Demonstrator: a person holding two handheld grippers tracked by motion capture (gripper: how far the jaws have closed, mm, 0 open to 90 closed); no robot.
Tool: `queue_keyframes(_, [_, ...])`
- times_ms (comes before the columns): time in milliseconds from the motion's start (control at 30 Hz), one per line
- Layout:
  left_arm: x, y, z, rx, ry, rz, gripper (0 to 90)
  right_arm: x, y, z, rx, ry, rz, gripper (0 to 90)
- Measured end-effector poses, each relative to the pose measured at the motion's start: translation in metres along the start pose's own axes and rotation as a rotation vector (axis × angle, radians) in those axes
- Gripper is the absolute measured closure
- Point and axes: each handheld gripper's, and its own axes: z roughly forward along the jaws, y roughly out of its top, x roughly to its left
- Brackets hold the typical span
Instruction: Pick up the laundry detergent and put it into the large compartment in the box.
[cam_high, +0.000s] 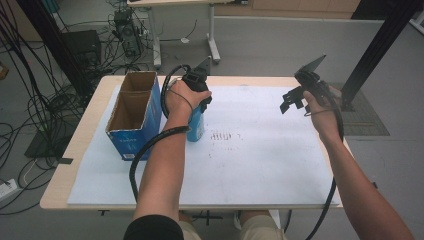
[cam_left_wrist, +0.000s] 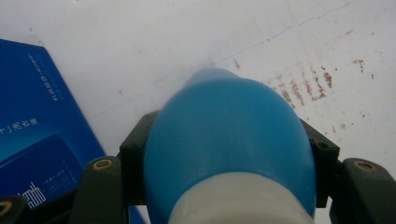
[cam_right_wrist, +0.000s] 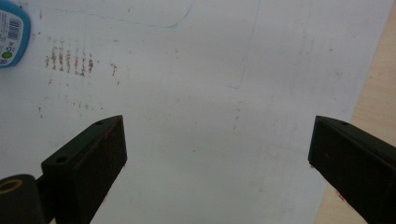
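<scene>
Your left gripper (cam_left_wrist: 224, 186) has its fingers (cam_left_wrist: 135, 149) pinched on the shoulders of the blue bottle (cam_left_wrist: 229, 140), which stands upright on the white sheet (cam_high: 260, 160) of the desk (cam_high: 95, 105), just right of the open blue carton (cam_high: 134, 117). The bottle's long axis runs vertical, so the carton lies just to its left. Your right gripper (cam_right_wrist: 217, 154) hovers well apart, fingers (cam_right_wrist: 100, 154) spread and empty. Your hand hides the bottle's top in the high view; the carton's inside is hard to make out.
</scene>
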Motion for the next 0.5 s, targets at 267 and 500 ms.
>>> queue_keyframes(267, [0.0015, 0.0014, 0.0001, 0.005, -0.005, 0.004, 38.1, -0.0008, 0.0, 0.0003, -0.001, -0.001, 0.003, 4.4])
queue_keyframes(500, [0.0023, 0.0002, 0.0003, -0.001, -0.007, 0.004, 38.2, 0.0, 0.0003, 0.0007, -0.002, 0.0, 0.005, 4.3])
